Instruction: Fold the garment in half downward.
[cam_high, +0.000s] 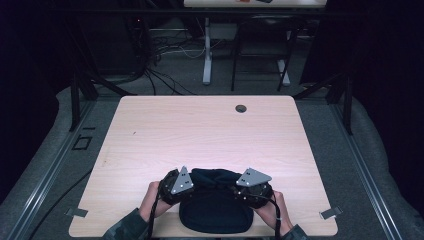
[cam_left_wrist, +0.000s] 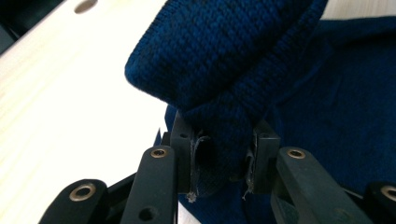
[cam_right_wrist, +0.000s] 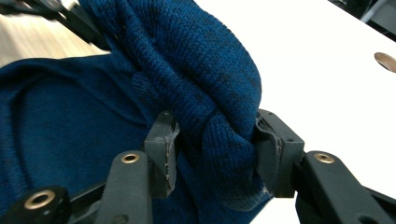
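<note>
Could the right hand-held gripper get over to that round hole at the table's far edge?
Probably not yet: the right hand-held gripper is shut on the blue knit. The tabletop toward the hole looks bare.

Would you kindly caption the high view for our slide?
Both grippers, left and right, pinch a dark blue knitted garment at the table's near edge.

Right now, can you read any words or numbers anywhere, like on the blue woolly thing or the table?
None can be read.
The blue knitted cloth is plain knit with no label in view.
The table is bare wood with a round hole, no writing.
The left gripper and the right gripper, both clamped on the cloth, carry no markings.
Things on the far desk are too small to read.
</note>
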